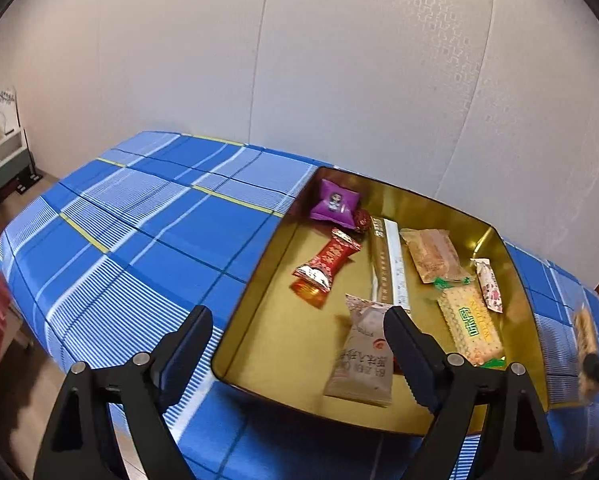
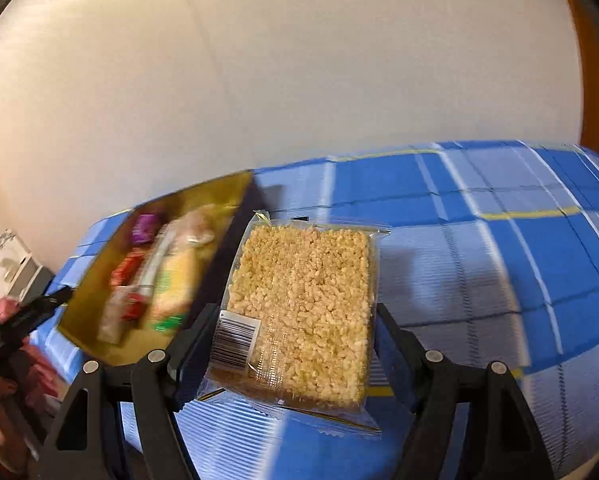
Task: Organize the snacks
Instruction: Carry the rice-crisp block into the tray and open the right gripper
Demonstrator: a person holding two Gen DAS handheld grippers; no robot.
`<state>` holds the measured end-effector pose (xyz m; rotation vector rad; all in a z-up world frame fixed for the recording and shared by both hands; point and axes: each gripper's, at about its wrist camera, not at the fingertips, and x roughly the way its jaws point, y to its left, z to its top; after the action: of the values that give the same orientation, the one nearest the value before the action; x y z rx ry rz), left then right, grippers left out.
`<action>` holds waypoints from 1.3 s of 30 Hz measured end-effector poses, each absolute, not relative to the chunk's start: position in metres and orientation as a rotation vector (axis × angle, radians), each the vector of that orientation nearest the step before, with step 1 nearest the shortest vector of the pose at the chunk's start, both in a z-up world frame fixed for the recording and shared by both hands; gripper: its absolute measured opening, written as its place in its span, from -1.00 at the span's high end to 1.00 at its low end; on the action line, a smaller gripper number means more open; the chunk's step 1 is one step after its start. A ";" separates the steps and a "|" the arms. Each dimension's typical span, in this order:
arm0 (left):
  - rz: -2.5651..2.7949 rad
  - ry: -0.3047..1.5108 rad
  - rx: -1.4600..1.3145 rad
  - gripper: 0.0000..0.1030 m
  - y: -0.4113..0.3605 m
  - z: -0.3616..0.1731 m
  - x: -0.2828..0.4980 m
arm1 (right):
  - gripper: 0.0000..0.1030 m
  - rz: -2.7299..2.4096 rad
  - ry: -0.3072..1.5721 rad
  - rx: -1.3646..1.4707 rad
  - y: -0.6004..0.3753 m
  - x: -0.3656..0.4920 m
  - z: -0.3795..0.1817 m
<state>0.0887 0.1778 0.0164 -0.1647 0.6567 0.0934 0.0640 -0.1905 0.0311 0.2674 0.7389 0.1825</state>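
Black fingers of the right gripper (image 2: 295, 316) press in on both sides of a clear-wrapped puffed rice cake (image 2: 303, 308), holding it above the blue plaid tablecloth (image 2: 499, 264); a barcode sticker sits on the wrapper's near left corner. The left gripper (image 1: 297, 322) hangs with its fingers spread wide and nothing between them, its left finger over the cloth and its right finger over the near part of a gold tin tray (image 1: 235, 336). That tray lies on the cloth just left of the held rice cake, and it holds the rest of the snacks. Nearest in it is a beige packet (image 1: 361, 360) with red printing, partly hidden behind the left gripper's right finger. To its right lies a yellow cracker pack (image 1: 469, 330) with green lettering, and past that, against the right wall, a small white candy with a pink pattern (image 1: 489, 286). Towards the left side sits a red twist-wrapped candy (image 1: 327, 264), with an orange foil piece (image 1: 309, 292) just in front of it. A long gold and white stick pack (image 1: 389, 264) runs up the middle, and a tan pastry packet (image 1: 435, 254) lies right of it. Farthest in, near the back left corner, is a purple pillow packet (image 1: 335, 202) with a small dark red candy (image 1: 362, 220) touching its right end. Behind the table stands a pale wall (image 1: 299, 60).
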 end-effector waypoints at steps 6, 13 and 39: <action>0.111 0.640 -0.192 -0.81 0.187 0.019 0.085 | -0.47 0.338 0.743 0.189 -0.120 0.077 0.055; 0.125 0.642 -0.222 -0.81 0.195 0.020 0.084 | -0.47 0.448 0.846 0.120 -0.046 0.103 0.049; 0.147 0.645 -0.251 -0.88 0.201 0.019 0.083 | -0.46 0.419 1.074 0.027 -0.010 0.161 -0.006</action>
<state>0.0830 0.2012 0.0193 -0.2514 0.6447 0.1468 0.1611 -0.0097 -0.0062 0.0268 1.0739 0.4194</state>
